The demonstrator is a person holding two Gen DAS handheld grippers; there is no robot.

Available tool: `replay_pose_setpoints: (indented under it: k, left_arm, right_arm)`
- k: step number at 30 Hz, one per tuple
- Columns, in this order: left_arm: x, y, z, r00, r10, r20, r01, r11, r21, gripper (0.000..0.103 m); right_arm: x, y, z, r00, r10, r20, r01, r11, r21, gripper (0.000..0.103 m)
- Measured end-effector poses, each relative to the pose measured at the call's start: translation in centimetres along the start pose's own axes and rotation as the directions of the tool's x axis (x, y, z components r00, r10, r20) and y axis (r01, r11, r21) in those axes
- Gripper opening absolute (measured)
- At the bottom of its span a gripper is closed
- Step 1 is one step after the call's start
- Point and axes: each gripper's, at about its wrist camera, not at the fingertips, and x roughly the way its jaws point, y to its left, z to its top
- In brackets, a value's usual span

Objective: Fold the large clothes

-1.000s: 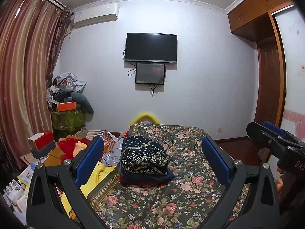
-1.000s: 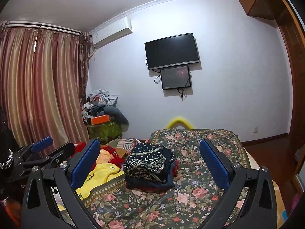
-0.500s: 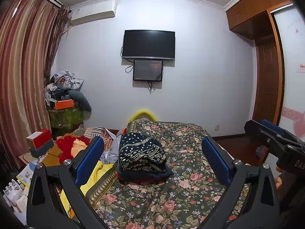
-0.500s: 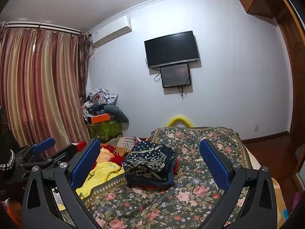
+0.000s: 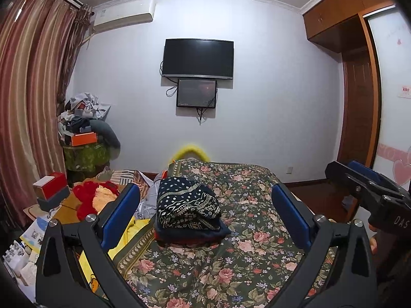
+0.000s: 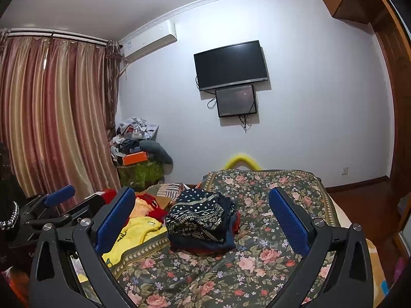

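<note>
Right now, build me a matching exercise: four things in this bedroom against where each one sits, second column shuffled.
Things:
1. folded patterned clothes
2. television
3. orange box
4. yellow garment

Places:
A. mounted on the wall
B. left of the floral bedspread, beside the bed
C. stacked on the floral bedspread
D. on the cluttered pile by the curtain

Pairs: 1-C, 2-A, 3-D, 4-B
</note>
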Motion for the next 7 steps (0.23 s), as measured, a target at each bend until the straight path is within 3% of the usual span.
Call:
replay_pose_setpoints:
  k: [7]
  left_arm:
    - [-0.15,-0.13,-0.01,1.000,0.000,-0.002,0.000,1.000,0.002,0.103]
  right_arm:
    - [0.23,0.10,-0.05,1.000,-0.001,-0.006,0.001,1.000,0.002,0.103]
